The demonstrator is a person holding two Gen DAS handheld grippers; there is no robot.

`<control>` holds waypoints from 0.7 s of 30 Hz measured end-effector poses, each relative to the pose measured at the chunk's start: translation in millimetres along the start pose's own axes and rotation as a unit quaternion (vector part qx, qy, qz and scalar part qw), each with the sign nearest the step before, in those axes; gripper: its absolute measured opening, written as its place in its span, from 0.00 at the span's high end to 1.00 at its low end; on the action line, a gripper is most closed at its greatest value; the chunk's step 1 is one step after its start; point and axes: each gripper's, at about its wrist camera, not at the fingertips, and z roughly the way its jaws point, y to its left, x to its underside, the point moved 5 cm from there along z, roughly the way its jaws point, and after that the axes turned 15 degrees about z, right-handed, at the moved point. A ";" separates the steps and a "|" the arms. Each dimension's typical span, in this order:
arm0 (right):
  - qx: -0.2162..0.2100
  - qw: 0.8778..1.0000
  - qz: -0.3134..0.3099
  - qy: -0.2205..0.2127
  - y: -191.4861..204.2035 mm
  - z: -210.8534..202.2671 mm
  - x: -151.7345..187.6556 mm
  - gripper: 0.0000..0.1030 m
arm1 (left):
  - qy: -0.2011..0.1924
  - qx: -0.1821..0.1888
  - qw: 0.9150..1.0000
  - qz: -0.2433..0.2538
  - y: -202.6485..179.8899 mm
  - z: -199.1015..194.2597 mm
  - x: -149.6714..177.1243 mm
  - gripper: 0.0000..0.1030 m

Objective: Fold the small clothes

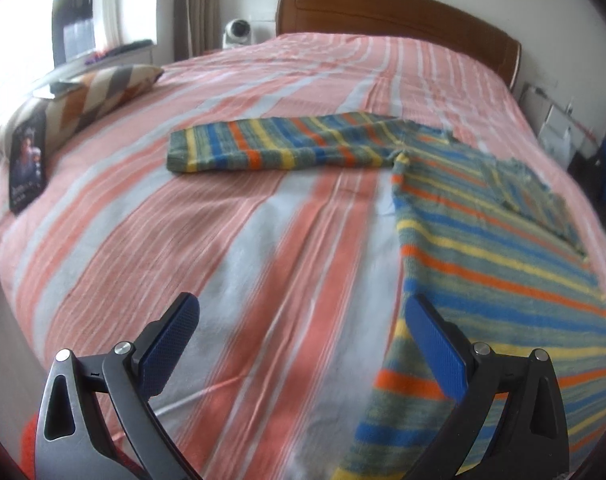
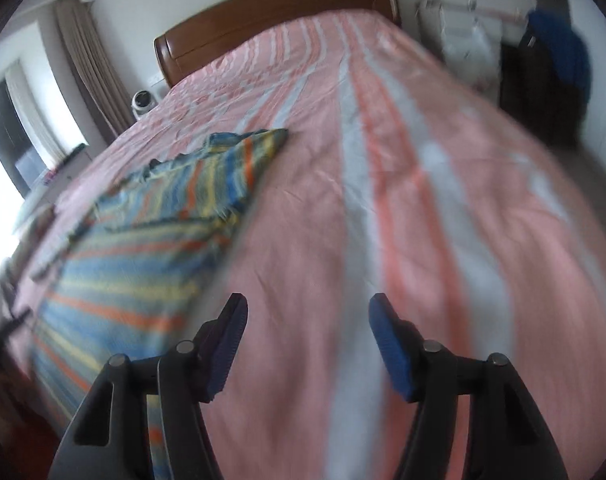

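Observation:
A small striped knit sweater [image 1: 483, 248] in grey-green, blue, yellow and orange lies flat on the bed. Its left sleeve [image 1: 279, 146] stretches out to the left. My left gripper [image 1: 303, 316] is open and empty, low over the bedspread just left of the sweater's bottom hem. In the right wrist view the sweater [image 2: 143, 248] lies to the left, with its right sleeve [image 2: 231, 164] folded in over the body. My right gripper [image 2: 307, 320] is open and empty over bare bedspread to the right of the sweater. That view is blurred.
The bed has a pink and white striped cover [image 1: 263, 240] and a brown wooden headboard [image 1: 403, 12]. A patterned cushion [image 1: 87, 100] and a dark book [image 1: 27, 164] lie at the left edge. A white fan [image 1: 237, 32] stands behind. Bags and blue cloth [image 2: 559, 56] stand to the right.

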 end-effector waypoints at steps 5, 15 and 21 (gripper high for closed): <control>0.057 0.997 -0.007 -0.060 -35.0 -27.7 6.6 0.25 | 0.014 0.017 1.000 0.001 -4.8 8.0 2.3 0.00; 0.064 0.997 0.004 -0.038 -60.4 -14.8 24.4 0.15 | 0.027 0.025 0.999 0.020 -12.1 9.2 4.9 0.00; 0.055 0.998 0.003 -0.040 -60.5 -15.8 25.6 0.12 | 0.027 0.026 0.999 0.028 -16.9 7.4 5.5 0.00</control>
